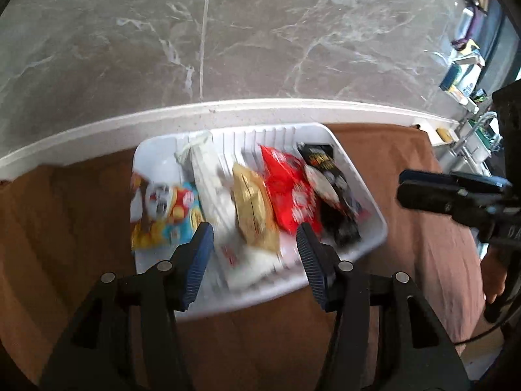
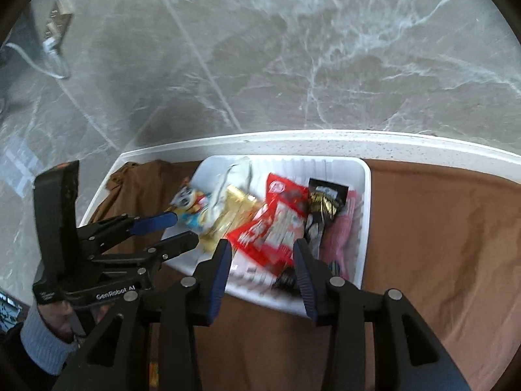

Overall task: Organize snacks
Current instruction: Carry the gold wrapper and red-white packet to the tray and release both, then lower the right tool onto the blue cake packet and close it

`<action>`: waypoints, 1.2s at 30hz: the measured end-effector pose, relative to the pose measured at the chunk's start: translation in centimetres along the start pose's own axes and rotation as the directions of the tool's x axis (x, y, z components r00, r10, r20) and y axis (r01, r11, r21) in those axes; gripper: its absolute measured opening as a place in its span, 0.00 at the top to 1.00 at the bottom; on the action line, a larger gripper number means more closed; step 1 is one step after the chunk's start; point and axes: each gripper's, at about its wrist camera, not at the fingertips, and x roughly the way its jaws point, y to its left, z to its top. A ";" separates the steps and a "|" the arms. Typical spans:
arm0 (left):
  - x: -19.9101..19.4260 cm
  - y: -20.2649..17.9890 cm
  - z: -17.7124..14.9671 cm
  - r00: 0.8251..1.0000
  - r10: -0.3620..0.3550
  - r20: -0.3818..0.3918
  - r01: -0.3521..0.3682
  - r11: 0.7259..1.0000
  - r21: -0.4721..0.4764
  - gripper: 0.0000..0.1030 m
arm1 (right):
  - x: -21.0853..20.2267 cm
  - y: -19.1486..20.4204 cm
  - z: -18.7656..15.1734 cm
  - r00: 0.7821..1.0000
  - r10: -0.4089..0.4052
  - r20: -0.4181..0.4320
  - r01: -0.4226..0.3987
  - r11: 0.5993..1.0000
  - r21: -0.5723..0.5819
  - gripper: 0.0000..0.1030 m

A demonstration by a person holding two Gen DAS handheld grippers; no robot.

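Brown cloth (image 1: 81, 228) covers the counter nearest me; both grippers — left gripper (image 1: 254, 254) and right gripper (image 2: 262, 267) — hover with jaws apart, gripping nothing, over the white ribbed plastic tray (image 2: 364, 228) holding snack packets — red packet (image 2: 273, 228), black packet (image 2: 322, 208), beige packet (image 1: 254, 208) — before grey marble floor (image 1: 260, 32).

A brown cloth (image 1: 81, 228) covers the work surface, creased and wrinkled toward the right side in the right wrist view, where it looks paler and pinker. Beyond the cloth runs a white speckled ledge (image 2: 358, 145), the edge of the counter. Below and past it lies a grey marble-look floor (image 1: 260, 32) with white veining and 1 thin pale grout line (image 1: 204, 32) (more joints cross at angles in the right wrist view). At far right of the left wrist view stand a metal tap (image 1: 478, 127) and cluttered shelves (image 1: 462, 78), too small to read. Daylight glares softly off the floor.
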 end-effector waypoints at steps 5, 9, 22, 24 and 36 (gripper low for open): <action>-3.4 -1.3 -4.3 1.000 -0.012 -0.020 0.012 1.000 0.012 0.50 | -4.0 0.9 -2.5 1.000 0.009 0.014 -0.009 0.999 -0.035 0.54; -5.5 -2.2 -7.6 0.999 -0.017 -0.045 0.017 1.000 0.012 0.50 | -6.9 1.4 -4.6 1.000 0.001 0.020 0.000 0.998 -0.057 0.54; -9.8 -6.4 -18.3 0.987 -0.029 -0.161 0.041 0.997 0.071 0.50 | -10.0 2.3 -13.9 0.996 -0.063 -0.058 0.056 0.992 -0.117 0.49; -10.0 -6.7 -19.2 0.985 -0.019 -0.173 0.034 0.996 0.083 0.50 | -9.5 2.5 -15.6 0.992 -0.083 -0.090 0.070 0.988 -0.139 0.49; -10.4 -8.4 -23.1 0.970 -0.029 -0.242 0.057 0.992 0.109 0.50 | -4.9 4.0 -23.1 0.963 -0.138 -0.234 0.094 0.977 -0.190 0.49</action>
